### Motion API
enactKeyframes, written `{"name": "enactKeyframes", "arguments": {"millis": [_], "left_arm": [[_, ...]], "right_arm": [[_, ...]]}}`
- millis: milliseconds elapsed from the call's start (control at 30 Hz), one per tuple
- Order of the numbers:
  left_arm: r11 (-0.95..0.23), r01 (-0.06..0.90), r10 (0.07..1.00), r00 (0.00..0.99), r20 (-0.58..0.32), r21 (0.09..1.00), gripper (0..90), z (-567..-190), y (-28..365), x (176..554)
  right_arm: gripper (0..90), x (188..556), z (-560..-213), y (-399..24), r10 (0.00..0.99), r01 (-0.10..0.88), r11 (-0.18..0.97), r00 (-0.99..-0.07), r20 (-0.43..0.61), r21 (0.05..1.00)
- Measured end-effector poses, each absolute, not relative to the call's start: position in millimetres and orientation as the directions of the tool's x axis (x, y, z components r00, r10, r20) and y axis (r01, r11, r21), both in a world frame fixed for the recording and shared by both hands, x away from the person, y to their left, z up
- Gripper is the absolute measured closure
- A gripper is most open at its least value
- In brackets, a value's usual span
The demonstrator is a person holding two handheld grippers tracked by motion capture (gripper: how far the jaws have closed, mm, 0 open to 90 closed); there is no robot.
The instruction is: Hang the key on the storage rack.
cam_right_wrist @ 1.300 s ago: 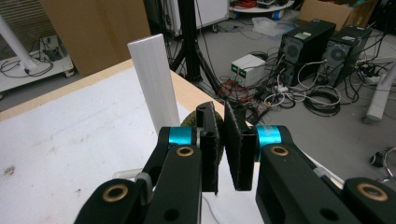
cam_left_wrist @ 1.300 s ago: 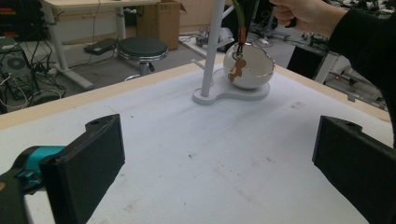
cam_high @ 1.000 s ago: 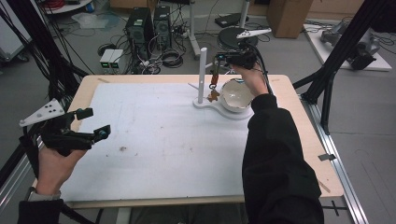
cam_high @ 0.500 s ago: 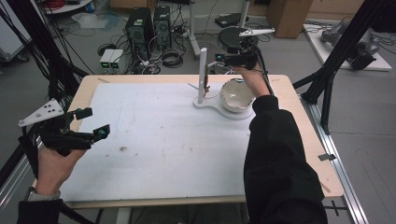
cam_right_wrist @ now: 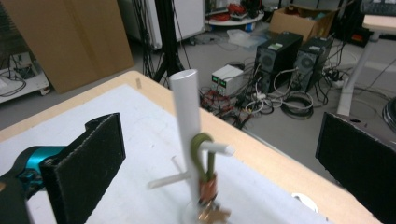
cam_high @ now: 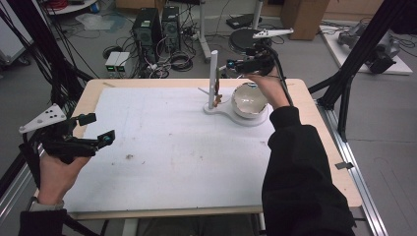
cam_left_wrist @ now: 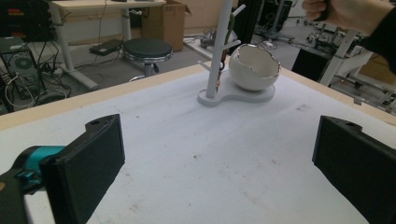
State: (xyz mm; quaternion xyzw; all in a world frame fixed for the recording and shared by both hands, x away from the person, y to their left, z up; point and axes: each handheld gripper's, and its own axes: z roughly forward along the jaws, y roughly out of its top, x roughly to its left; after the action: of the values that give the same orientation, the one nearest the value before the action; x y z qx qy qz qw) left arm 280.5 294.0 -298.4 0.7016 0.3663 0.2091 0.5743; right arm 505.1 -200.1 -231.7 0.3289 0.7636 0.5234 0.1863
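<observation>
A: On the far right part of the white foam-covered wooden table (cam_high: 162, 162): a white plastic stand with an upright post and side pegs (cam_high: 213, 73). Its flat base also carries a white broken-eggshell-shaped bowl (cam_high: 250, 100).

B: Anything on the pegs?

A: Yes, an olive-green cord loop with a copper-coloured clasp and small metal pieces (cam_right_wrist: 207, 186) hangs from one peg, right against the post.

B: Right gripper (cam_high: 231, 65)?

A: Held up over the far table edge, just behind the post top and the bowl. Jaws spread wide in its own view, with the post and the hanging loop between them but farther off. Nothing is gripped.

B: Left gripper (cam_high: 98, 130)?

A: Near the left edge of the table, well apart from the stand, raised over the foam. Jaws wide apart, holding nothing. It points toward the stand and bowl.

B: Background?

A: Black computer towers (cam_high: 156, 24), cables on the floor, a black round stool (cam_left_wrist: 146, 49), and cardboard boxes.
</observation>
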Motion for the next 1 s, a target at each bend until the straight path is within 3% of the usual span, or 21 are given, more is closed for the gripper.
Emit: {"name": "enactKeyframes", "arguments": {"millis": [367,600,1000], "left_arm": [[-0.066,0.271,0.751,0.647,-0.131,0.96,2.7,-299.8,294.6,281.6],[-0.061,0.276,0.753,0.643,-0.138,0.959,2.7,-301.2,294.6,281.8],[-0.054,0.267,0.761,0.635,-0.134,0.962,2.7,-302.6,291.9,278.2]], "right_arm": [[0.4,438.5,-208.9,-214.1,0.723,0.283,0.221,-0.689,0.038,0.933],[0.4,400.5,-217.8,-226.4,0.778,0.26,0.197,-0.629,0.011,0.945],[0.4,357.2,-237.7,-242.2,0.799,0.255,0.205,-0.601,-0.012,0.945]]}}
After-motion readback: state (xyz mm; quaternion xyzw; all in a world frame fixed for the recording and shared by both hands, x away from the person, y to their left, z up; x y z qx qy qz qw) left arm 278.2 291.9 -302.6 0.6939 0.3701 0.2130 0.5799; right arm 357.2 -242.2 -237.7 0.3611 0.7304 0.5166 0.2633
